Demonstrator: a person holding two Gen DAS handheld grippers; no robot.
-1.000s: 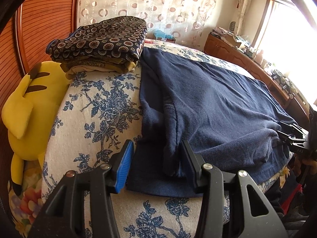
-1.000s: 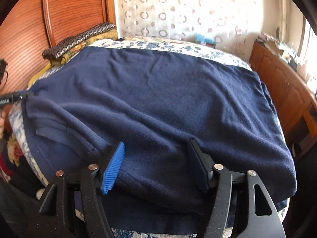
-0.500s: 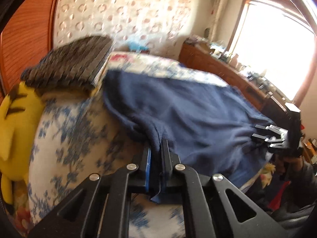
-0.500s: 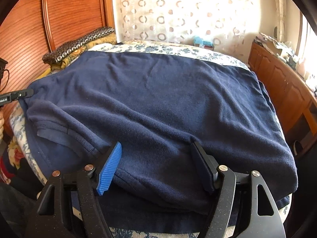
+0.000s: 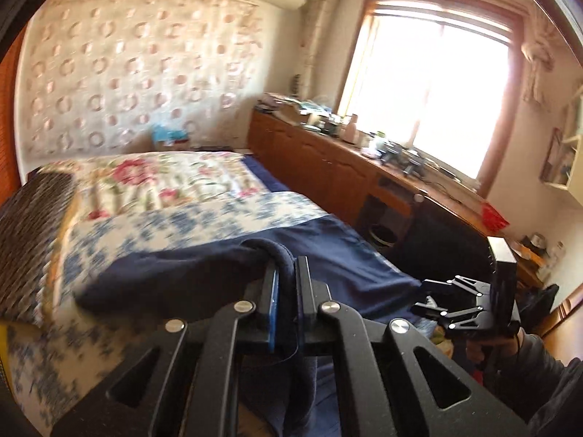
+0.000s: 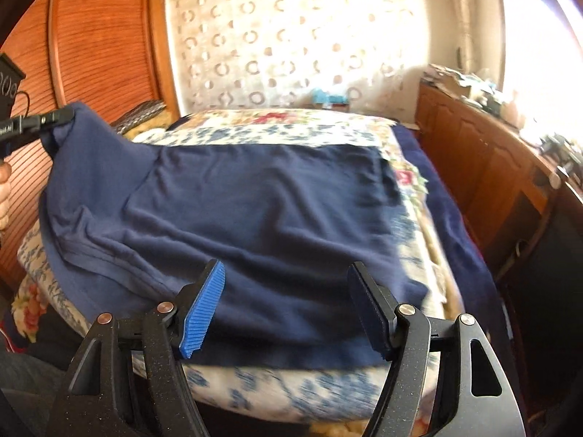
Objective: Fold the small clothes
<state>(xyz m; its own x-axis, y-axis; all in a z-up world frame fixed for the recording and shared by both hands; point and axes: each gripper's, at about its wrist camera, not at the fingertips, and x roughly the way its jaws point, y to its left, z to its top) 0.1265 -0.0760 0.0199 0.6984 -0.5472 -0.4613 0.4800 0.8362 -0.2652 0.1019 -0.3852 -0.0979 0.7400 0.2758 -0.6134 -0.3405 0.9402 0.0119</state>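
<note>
A navy blue garment (image 6: 255, 211) lies spread on the bed. My left gripper (image 5: 286, 284) is shut on its left edge and holds that corner lifted above the bed; it shows at the left of the right wrist view (image 6: 54, 120), with cloth (image 5: 182, 273) hanging from it. My right gripper (image 6: 288, 309) is open over the garment's near edge, its fingers apart and holding nothing. It also shows at the right of the left wrist view (image 5: 437, 302).
The bed has a blue-flowered cover (image 6: 277, 393). A folded patterned stack (image 5: 25, 240) lies at its left by the wooden headboard (image 6: 102, 43). A wooden cabinet (image 6: 484, 167) with clutter runs along the right under the window (image 5: 437, 83).
My left gripper closed on the garment's left edge and lifted it up and across. The garment shifted on the bed. My right gripper stayed open near the front edge.
</note>
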